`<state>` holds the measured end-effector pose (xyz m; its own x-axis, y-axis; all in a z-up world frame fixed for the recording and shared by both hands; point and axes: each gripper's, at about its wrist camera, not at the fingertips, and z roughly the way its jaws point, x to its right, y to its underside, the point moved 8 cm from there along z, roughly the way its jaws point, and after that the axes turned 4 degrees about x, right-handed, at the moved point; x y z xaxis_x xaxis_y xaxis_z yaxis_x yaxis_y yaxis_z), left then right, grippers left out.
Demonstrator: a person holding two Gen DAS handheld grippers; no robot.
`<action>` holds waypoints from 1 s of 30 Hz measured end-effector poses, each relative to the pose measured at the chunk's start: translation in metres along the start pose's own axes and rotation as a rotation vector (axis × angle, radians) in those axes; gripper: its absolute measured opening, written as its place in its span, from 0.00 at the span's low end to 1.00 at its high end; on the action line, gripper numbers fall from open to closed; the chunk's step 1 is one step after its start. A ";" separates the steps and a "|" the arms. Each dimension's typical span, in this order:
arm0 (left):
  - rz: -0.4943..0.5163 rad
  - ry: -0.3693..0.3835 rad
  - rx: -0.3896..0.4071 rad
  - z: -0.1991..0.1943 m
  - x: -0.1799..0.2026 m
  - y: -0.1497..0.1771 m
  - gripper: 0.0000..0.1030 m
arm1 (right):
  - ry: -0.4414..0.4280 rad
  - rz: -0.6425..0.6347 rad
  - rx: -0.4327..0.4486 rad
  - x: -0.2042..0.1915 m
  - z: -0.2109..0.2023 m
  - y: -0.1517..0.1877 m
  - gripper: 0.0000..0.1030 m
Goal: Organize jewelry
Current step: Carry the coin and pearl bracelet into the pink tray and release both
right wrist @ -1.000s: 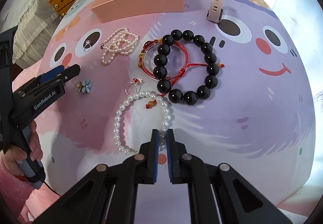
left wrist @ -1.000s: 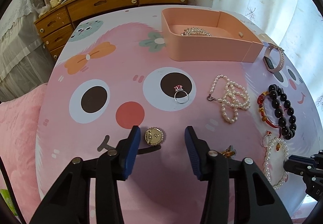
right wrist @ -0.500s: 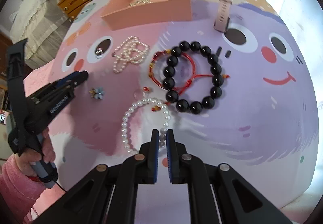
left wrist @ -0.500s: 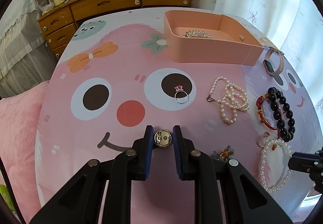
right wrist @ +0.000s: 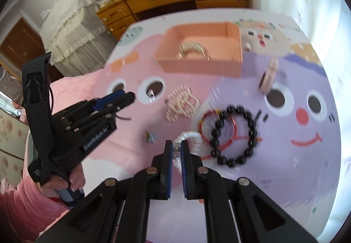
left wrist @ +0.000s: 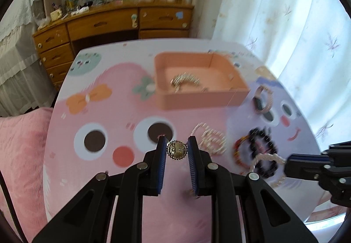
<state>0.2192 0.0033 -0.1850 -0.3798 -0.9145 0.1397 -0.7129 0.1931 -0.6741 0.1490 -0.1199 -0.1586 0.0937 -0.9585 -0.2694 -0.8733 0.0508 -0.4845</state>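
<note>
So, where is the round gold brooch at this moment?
In the left wrist view the gold brooch sits clamped in the left gripper, above the cartoon mat.

Gold round brooch [left wrist: 176,149] pinched upright, off the worktop. Pearl bracelet [right wrist: 188,144] lifted too, dangling. Silver piece [left wrist: 186,79] lies in pink tray [left wrist: 204,98].

Four bracelets [right wrist: 232,135], two rings [right wrist: 151,96], one tray [right wrist: 197,67].

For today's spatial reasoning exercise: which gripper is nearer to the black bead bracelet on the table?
Right. The right gripper, holding the pearl bracelet, hangs just beside the black bead bracelet; the left gripper, holding a gold brooch, is farther off.
</note>
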 end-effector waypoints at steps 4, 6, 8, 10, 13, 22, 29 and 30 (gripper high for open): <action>-0.004 0.019 0.038 -0.010 0.012 -0.018 0.17 | -0.026 -0.031 0.066 -0.006 -0.012 -0.028 0.06; -0.007 0.027 0.061 -0.015 0.019 -0.029 0.17 | -0.034 -0.056 0.097 -0.008 -0.019 -0.040 0.06; -0.015 0.034 0.077 -0.019 0.023 -0.036 0.17 | -0.040 -0.083 0.127 -0.008 -0.024 -0.054 0.06; -0.023 0.045 0.096 -0.021 0.029 -0.044 0.17 | -0.046 -0.119 0.166 -0.007 -0.030 -0.071 0.06; -0.026 0.050 0.120 -0.020 0.038 -0.055 0.17 | -0.043 -0.154 0.213 -0.004 -0.036 -0.091 0.07; -0.083 0.050 0.177 -0.001 0.053 -0.089 0.17 | -0.056 -0.166 0.348 0.020 -0.043 -0.149 0.07; -0.106 0.022 0.186 0.030 0.057 -0.111 0.17 | -0.076 -0.158 0.344 0.038 -0.024 -0.169 0.07; -0.102 0.013 0.183 0.035 0.056 -0.113 0.17 | -0.080 -0.156 0.333 0.041 -0.018 -0.170 0.07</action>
<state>0.2989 -0.0826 -0.1264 -0.3195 -0.9210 0.2230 -0.6298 0.0305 -0.7762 0.2923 -0.1733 -0.0723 0.2620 -0.9377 -0.2283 -0.6434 0.0066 -0.7655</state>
